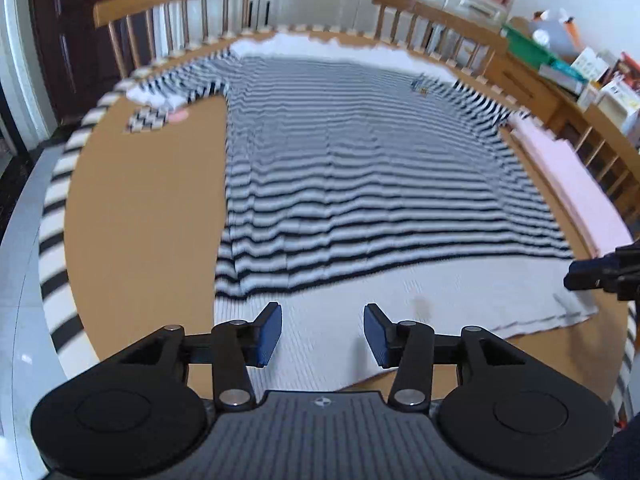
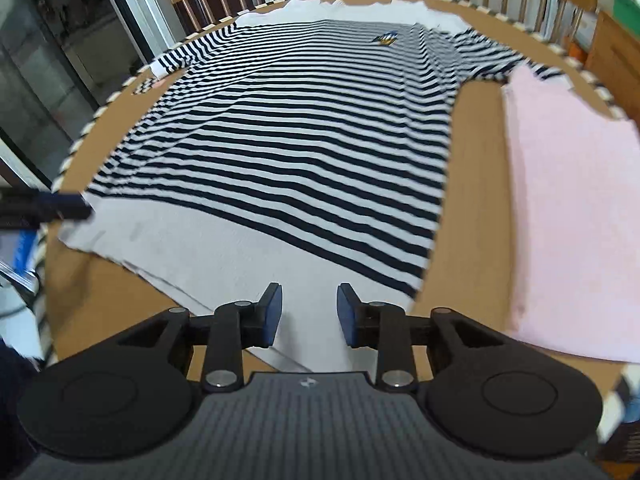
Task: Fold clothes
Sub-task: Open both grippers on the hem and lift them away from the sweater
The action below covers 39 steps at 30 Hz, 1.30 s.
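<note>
A black-and-white striped shirt (image 1: 360, 184) (image 2: 300, 140) lies spread flat on the brown table (image 1: 140, 220), with a small logo (image 2: 385, 38) near its far end. Under it lies a plain white garment (image 1: 400, 304) (image 2: 208, 256) whose near edge sticks out toward me. My left gripper (image 1: 322, 320) hovers open over that white edge, nothing between its blue pads. My right gripper (image 2: 309, 300) stands open over the white edge near the striped shirt's right corner, also empty. Its fingers (image 1: 592, 276) show at the right edge of the left wrist view.
A folded pink cloth (image 2: 572, 216) (image 1: 576, 184) lies along the table's right side. Wooden chairs (image 1: 168, 12) stand at the far edge. A sideboard with boxes (image 1: 580, 68) is at the far right. A small patterned cloth (image 1: 148, 120) lies at the far left.
</note>
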{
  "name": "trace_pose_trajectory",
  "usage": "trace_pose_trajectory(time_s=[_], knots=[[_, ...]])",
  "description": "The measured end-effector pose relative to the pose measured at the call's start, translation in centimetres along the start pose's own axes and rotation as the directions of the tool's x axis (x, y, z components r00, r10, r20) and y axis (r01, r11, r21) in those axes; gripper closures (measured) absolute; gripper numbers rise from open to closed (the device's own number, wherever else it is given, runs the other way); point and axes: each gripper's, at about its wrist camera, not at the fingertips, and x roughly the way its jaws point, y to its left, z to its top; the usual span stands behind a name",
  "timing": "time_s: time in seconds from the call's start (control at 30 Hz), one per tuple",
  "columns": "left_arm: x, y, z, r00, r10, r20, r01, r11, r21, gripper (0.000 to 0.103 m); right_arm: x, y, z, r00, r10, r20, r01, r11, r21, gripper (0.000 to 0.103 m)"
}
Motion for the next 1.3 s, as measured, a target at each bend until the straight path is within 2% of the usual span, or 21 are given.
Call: trace_pose_trajectory(time_s=[0.1,0.37,0.53,0.7,0.77,0.83,0.87,0.9,0.93,0.97,1.03,1.13,1.3], knots=[[0.5,0.7,0.0,1.000,-0.003,-0.027,0.002,1.000,-0.031,0.055,0.7,0.3,-0.1,1.000,0.000,-0.026,-0.001,0.999,-0.032,0.070],[-0.5,0.4,-0.9,0.999,0.028,-0.036,-0.027,0.999,0.028,0.055,0.2,1.0,-1.1,0.997,-0.007,-0.071,0.001,0.996,-0.087,0.070],[-0.5,0.3,-0.8,0.999,0.032,-0.040,-0.032,0.999,0.023,0.054,0.1,1.2,-1.4,0.998,-0.013,-0.069,0.007,0.996,-0.089,0.070],[-0.5,0.3,-0.4,0.998,0.027,-0.055,-0.026,0.999,0.023,0.050,0.1,1.7,-1.5,0.998,-0.016,-0.068,0.009,0.995,-0.101,0.064],[-0.6,0.4,0.0,0.998,0.026,-0.063,-0.025,1.000,0.019,0.049,-0.3,1.5,-1.3,0.998,-0.013,-0.063,0.008,0.997,-0.072,0.064],[-1.4,0.7,0.7,0.999,0.020,-0.035,-0.020,1.000,-0.015,0.047,-0.9,1.1,-1.1,0.999,-0.004,-0.041,0.003,1.000,-0.026,0.060],[-1.9,0.9,1.2,1.000,0.011,-0.014,-0.012,0.999,-0.039,0.041,-1.4,0.9,-1.0,1.000,0.004,-0.016,-0.004,1.000,0.004,0.057],[-2.3,1.1,1.6,1.000,0.006,0.009,-0.005,0.998,-0.059,0.031,-1.8,0.7,-1.0,1.000,0.009,0.012,-0.009,1.000,0.025,0.051],[-2.6,1.2,2.0,0.999,0.004,0.033,-0.001,0.997,-0.077,0.027,-2.2,0.5,-0.9,0.999,0.010,0.039,-0.011,0.999,0.043,0.043],[-2.9,1.4,2.3,0.998,0.002,0.058,0.003,0.996,-0.095,0.021,-2.5,0.4,-0.9,0.998,0.002,0.060,-0.005,0.999,0.053,0.042],[-2.9,1.4,3.3,0.997,0.008,0.073,-0.001,0.995,-0.102,0.021,-2.6,0.4,-0.7,0.996,-0.018,0.089,0.011,0.997,0.075,0.042],[-2.1,1.3,4.7,0.998,0.013,0.059,-0.009,0.998,-0.061,0.021,-2.5,0.5,-0.2,0.992,-0.039,0.120,0.022,0.990,0.142,0.042],[-0.4,1.2,7.4,0.999,0.041,-0.007,-0.041,0.997,0.071,0.021,-2.5,2.4,1.0,0.982,-0.078,0.171,0.033,0.968,0.248,0.042]])
